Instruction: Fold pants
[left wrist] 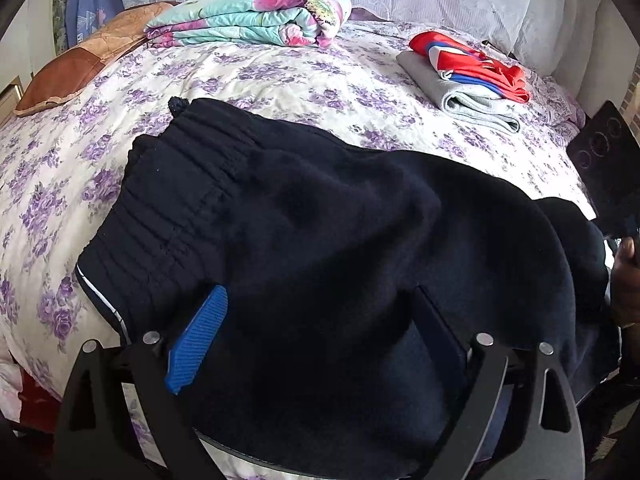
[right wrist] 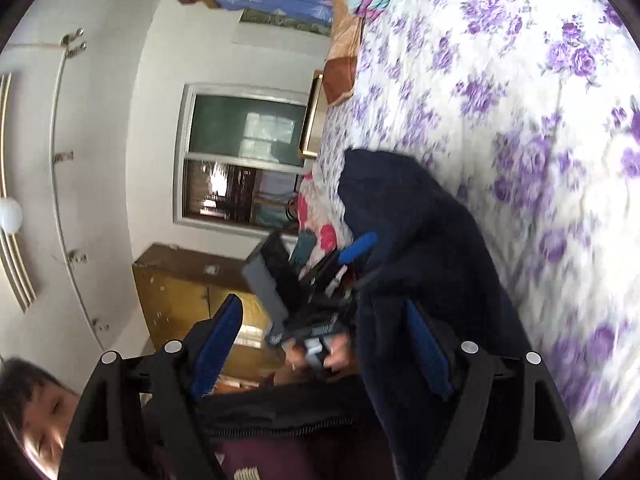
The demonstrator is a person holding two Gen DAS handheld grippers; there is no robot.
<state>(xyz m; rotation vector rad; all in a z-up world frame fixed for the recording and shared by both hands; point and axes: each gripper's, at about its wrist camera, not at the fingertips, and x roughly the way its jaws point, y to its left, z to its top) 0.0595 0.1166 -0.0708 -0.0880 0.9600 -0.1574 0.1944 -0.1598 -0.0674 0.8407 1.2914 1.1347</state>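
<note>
Dark navy pants point(left wrist: 320, 220) lie on the flowered bedspread point(left wrist: 280, 76), waistband to the left, cloth draped over my left gripper point(left wrist: 320, 320). Its blue left finger point(left wrist: 198, 340) shows; the right finger point(left wrist: 438, 328) is mostly under cloth. The jaws stand wide apart. The right wrist view is rolled sideways. There my right gripper point(right wrist: 320, 340) is open, its right finger point(right wrist: 426, 348) against the pants point(right wrist: 420, 248), its left finger point(right wrist: 216, 344) in the air. The left gripper's body point(right wrist: 304, 300) shows ahead of it.
A folded floral quilt point(left wrist: 256, 16) and a brown pillow point(left wrist: 84, 64) lie at the bed's far side. A folded grey and red clothes pile point(left wrist: 468, 76) sits far right. The right gripper's body point(left wrist: 608, 160) is at the right edge. A cabinet point(right wrist: 176, 296) and window point(right wrist: 244, 156) stand beside the bed.
</note>
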